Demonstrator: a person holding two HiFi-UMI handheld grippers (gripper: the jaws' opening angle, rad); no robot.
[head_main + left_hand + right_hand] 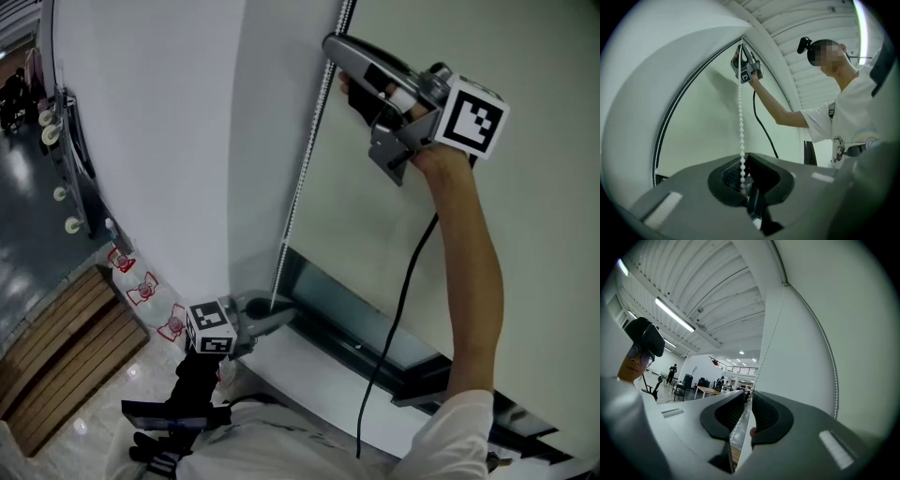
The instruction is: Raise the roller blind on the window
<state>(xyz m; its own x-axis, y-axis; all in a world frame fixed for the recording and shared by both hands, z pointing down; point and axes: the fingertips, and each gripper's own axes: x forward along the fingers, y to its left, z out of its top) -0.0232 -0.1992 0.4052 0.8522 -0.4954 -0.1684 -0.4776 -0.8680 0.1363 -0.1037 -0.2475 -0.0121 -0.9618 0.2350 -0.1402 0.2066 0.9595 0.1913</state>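
Here, the head view alone shows the roller blind [394, 206] hanging down almost to the window frame's [366, 323] bottom edge, with the bead chain [302, 178] at its left edge; jaws read only in the gripper views; left gripper [743, 180], low by the frame, clenched on the chain; right gripper [743, 411], arm stretched high, jaws narrowly apart around the chain, not pressing.

Cool, even indoor light. 2 ceiling light strips [675, 315] glare in the right gripper view; 1 tube [859, 23] blows out the left gripper view's top right. Both views bend hard, corners black. Soft shadow on roller blind [712, 84].
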